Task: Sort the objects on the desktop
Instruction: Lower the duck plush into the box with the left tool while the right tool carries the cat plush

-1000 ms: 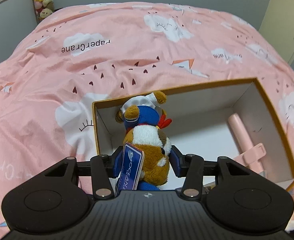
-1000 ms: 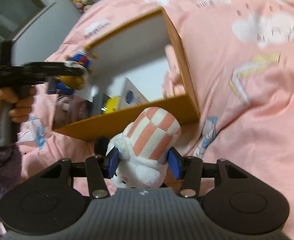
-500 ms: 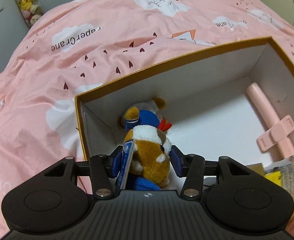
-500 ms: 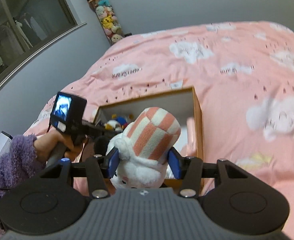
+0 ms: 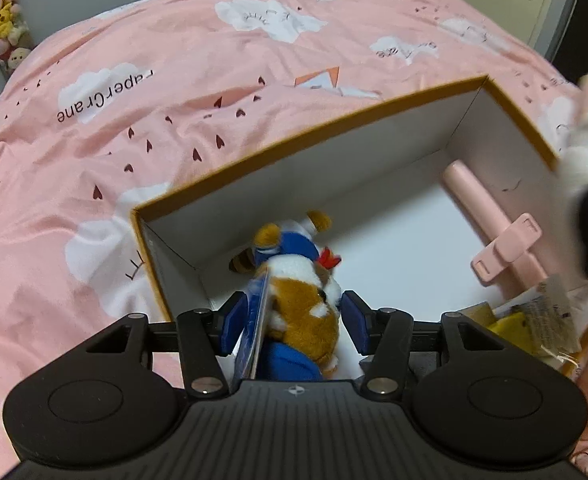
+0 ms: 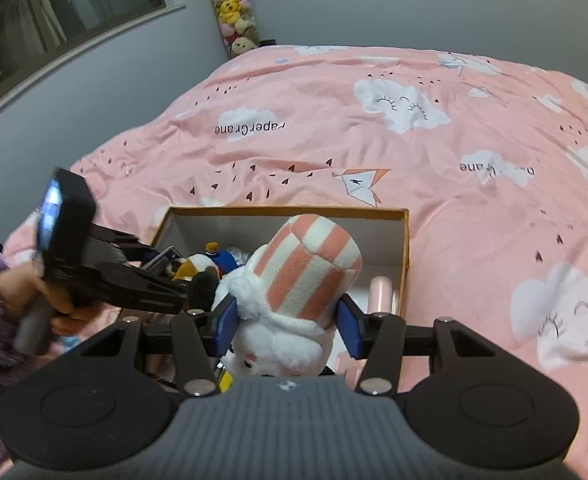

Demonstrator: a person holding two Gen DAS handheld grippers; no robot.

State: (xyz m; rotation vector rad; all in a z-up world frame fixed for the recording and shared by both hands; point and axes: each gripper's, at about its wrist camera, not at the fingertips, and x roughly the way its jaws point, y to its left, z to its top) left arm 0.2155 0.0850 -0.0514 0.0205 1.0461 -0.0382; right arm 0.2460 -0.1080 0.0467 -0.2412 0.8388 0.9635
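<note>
Box (image 5: 334,132): open; holds brown plush (image 5: 306,312), pink tube (image 5: 490,216), yellow packet (image 5: 510,328).
Left gripper (image 5: 292,318): jaws opening, brown plush between them, pads clear.
Right gripper (image 6: 286,320): clamped on striped plush (image 6: 302,276).

Pink cloud-print bedspread (image 6: 434,152); hanging plush toys (image 6: 234,12) beside window (image 6: 54,20).

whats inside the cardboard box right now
Inside the box: a brown plush between the opening left gripper's pads, a pink tube, something yellow under a paper tag. The near corner is covered.
</note>
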